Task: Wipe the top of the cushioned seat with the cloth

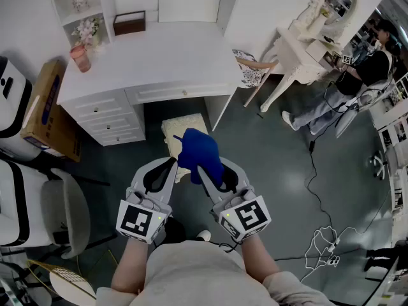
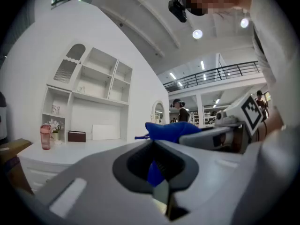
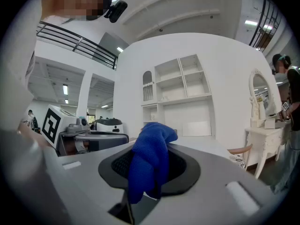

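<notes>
The blue cloth (image 1: 199,150) hangs bunched from my right gripper (image 1: 205,171), which is shut on it; in the right gripper view the blue cloth (image 3: 149,159) drapes over the closed jaws. My left gripper (image 1: 172,166) is beside it on the left, shut and holding nothing, its tips close to the cloth. In the left gripper view the cloth (image 2: 171,129) shows just beyond the closed jaws. Both grippers are raised above the cream cushioned seat (image 1: 173,127), which stands under the white desk's edge, partly hidden by the cloth.
A white desk (image 1: 153,62) with drawers stands behind the seat, with a pink cup (image 1: 81,57) on it. A cardboard box (image 1: 48,110) leans at its left, with a white chair (image 1: 64,215) near me. At the right are a vanity table (image 1: 306,43), a standing person (image 1: 357,81) and floor cables (image 1: 322,247).
</notes>
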The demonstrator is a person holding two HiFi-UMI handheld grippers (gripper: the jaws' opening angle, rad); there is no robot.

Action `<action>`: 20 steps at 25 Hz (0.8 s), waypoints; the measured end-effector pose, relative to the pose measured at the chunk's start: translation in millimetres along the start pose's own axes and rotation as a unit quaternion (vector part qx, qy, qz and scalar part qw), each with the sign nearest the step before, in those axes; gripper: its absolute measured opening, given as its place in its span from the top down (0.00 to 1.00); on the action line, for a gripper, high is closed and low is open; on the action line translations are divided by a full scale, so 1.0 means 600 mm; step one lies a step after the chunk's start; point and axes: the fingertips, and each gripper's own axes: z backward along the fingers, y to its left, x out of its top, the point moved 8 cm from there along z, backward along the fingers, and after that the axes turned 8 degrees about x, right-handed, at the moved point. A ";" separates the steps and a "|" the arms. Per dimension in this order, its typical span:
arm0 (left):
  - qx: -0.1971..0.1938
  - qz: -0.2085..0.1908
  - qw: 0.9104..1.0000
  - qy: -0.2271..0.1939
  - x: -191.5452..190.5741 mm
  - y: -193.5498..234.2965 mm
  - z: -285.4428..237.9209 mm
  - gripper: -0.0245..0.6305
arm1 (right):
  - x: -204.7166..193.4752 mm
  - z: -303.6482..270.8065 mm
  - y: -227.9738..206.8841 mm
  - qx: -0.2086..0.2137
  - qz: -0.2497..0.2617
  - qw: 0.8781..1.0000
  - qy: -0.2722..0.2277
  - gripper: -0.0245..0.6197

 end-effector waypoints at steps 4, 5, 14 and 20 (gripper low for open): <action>-0.002 0.001 1.000 -0.002 -0.001 0.003 -0.003 0.96 | -0.002 -0.003 -0.002 -0.004 -0.001 1.000 0.000 0.77; -0.003 -0.002 1.000 -0.004 -0.001 0.007 -0.004 0.96 | -0.001 -0.006 -0.002 -0.005 0.000 1.000 -0.001 0.77; -0.004 -0.013 1.000 -0.014 -0.008 0.058 -0.023 0.96 | -0.003 -0.055 -0.007 -0.009 -0.002 1.000 0.000 0.77; -0.009 -0.011 1.000 -0.012 -0.011 0.113 -0.041 0.96 | -0.005 -0.112 -0.012 -0.019 -0.015 1.000 -0.005 0.77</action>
